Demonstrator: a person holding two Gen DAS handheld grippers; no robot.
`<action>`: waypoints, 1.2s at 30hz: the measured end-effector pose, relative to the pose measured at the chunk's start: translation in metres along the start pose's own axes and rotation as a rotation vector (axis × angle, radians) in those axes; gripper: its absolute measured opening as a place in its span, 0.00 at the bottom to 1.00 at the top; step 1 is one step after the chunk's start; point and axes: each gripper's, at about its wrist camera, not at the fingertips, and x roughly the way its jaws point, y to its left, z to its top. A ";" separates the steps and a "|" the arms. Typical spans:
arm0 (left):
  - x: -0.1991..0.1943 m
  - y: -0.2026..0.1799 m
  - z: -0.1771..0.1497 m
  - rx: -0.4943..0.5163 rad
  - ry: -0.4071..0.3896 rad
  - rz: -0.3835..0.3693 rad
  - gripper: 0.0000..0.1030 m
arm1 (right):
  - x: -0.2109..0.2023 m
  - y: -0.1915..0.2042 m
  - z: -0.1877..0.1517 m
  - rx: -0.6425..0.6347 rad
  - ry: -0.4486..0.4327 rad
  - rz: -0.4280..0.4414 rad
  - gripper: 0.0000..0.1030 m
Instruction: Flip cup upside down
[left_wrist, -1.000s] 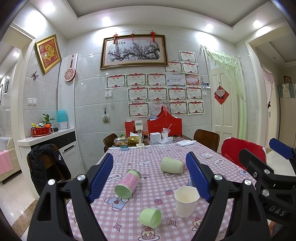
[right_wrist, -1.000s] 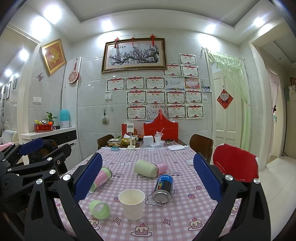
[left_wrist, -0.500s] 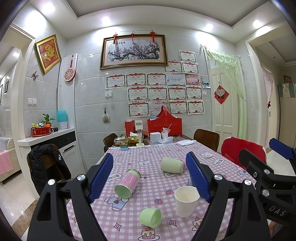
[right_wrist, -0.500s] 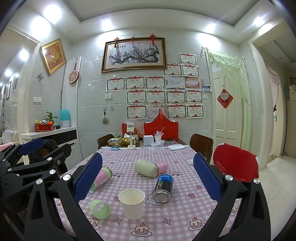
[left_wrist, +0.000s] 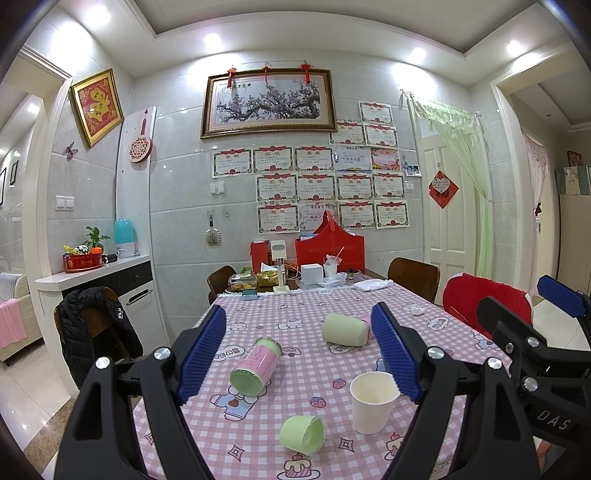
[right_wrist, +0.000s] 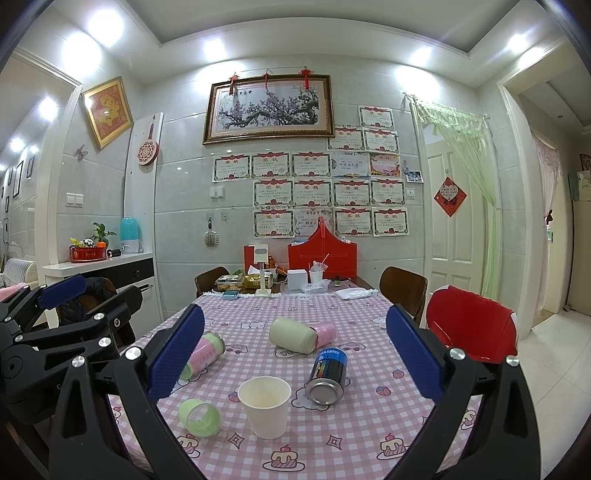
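A white paper cup (left_wrist: 372, 401) stands upright, mouth up, on the pink checked tablecloth near the front edge; it also shows in the right wrist view (right_wrist: 265, 406). My left gripper (left_wrist: 299, 354) is open and empty, held above the table behind and left of the cup. My right gripper (right_wrist: 295, 354) is open and empty, with the cup low between its fingers, apart from both pads.
A small green cup (right_wrist: 200, 417) lies on its side left of the paper cup. A blue can (right_wrist: 327, 374), a pink-and-green tin (left_wrist: 256, 367) and a green cylinder (left_wrist: 345, 329) lie on the table (right_wrist: 332, 443). A red chair (right_wrist: 472, 328) stands at right.
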 end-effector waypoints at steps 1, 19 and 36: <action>0.000 0.000 0.000 0.000 0.001 0.000 0.77 | 0.000 0.000 -0.001 -0.001 0.000 -0.001 0.92; 0.001 0.004 -0.002 0.002 0.005 0.001 0.77 | 0.000 0.002 -0.003 0.000 0.006 0.000 0.92; 0.023 0.011 -0.020 0.023 0.062 0.014 0.77 | 0.020 -0.003 -0.017 -0.002 0.066 -0.004 0.92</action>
